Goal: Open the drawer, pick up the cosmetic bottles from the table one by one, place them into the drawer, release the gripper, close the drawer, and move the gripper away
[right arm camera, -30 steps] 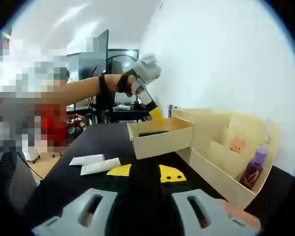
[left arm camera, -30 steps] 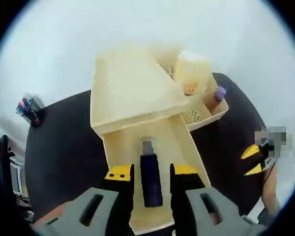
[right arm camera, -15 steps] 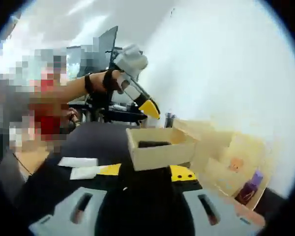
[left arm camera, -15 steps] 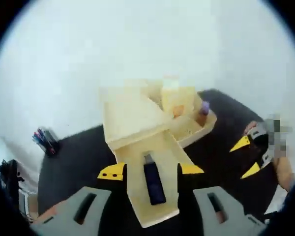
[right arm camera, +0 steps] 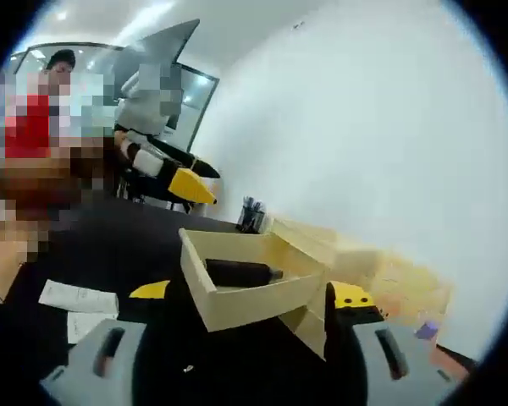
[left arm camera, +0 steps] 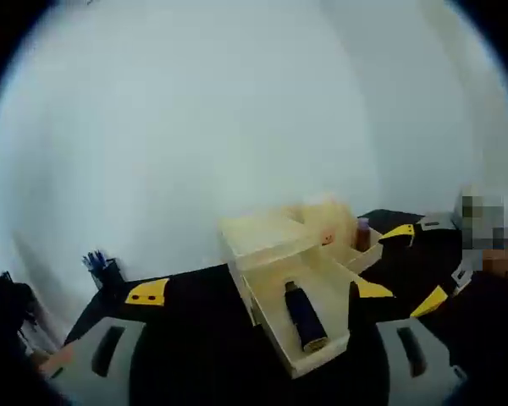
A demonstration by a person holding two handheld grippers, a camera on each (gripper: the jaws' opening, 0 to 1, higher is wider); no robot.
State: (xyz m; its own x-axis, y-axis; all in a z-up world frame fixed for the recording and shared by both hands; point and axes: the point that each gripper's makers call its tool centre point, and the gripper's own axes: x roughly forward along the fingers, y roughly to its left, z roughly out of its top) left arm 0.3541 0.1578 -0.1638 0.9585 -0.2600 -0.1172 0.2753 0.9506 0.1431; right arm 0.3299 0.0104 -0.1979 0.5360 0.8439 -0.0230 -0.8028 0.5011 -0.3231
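The pale wooden drawer (left arm camera: 275, 338) stands pulled out of its cabinet (left arm camera: 267, 238). A dark blue cosmetic bottle (left arm camera: 303, 315) lies lengthwise inside it. My left gripper (left arm camera: 261, 291) is open wide, its yellow tips either side of the drawer and back from it. In the right gripper view the same drawer (right arm camera: 245, 304) shows its front, with the bottle (right arm camera: 237, 272) lying in it. My right gripper (right arm camera: 250, 293) is open, its jaws spread around the drawer front. The left gripper (right arm camera: 186, 182) hovers above and left of the drawer. The right gripper (left arm camera: 415, 266) enters at the right, its jaws apart.
A purple bottle (left arm camera: 362, 228) stands in the open side tray of the cabinet. A pen holder (left arm camera: 102, 269) sits on the black table behind it. Two white sachets (right arm camera: 76, 298) lie on the table at left. A person's arm reaches in from the left.
My left gripper has opened wide and drawn back and up, leaving the dark blue bottle in the drawer. The right gripper's jaws have spread apart and it has come nearer the drawer front.
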